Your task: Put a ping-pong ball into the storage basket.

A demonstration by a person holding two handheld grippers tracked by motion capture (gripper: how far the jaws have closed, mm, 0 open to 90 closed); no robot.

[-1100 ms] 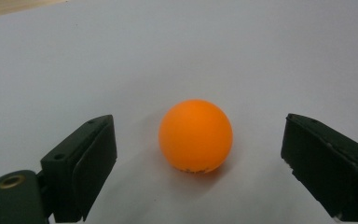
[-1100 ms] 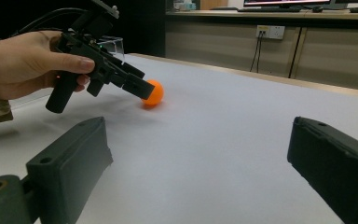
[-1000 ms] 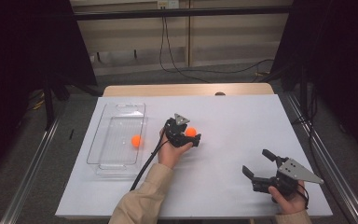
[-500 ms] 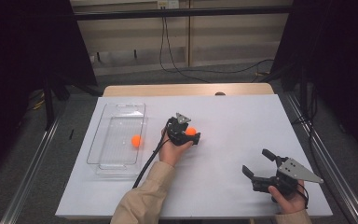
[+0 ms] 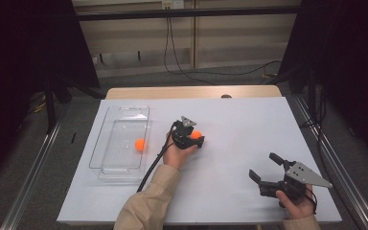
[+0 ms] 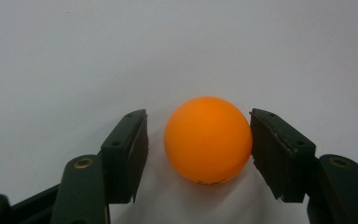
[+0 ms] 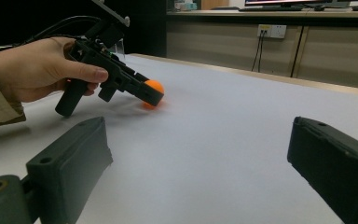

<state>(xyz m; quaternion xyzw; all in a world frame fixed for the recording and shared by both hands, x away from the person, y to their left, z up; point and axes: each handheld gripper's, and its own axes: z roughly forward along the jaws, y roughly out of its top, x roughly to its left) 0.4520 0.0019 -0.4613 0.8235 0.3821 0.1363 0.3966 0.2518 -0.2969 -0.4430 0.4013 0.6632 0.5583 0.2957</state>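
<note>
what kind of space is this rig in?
Probably a lab or office room set up for recording. A table under a white sheet is flanked by black curtains, with metal rails on the floor, and cables run to a wall socket on wood-panelled cabinets.

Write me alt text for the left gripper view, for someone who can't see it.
An orange ball sits on a white table between the two black jaws of the left hand-held gripper, which have just been closing around it. The right-hand jaw touches or nearly touches the ball, while a narrow gap remains at the left-hand jaw.
</note>
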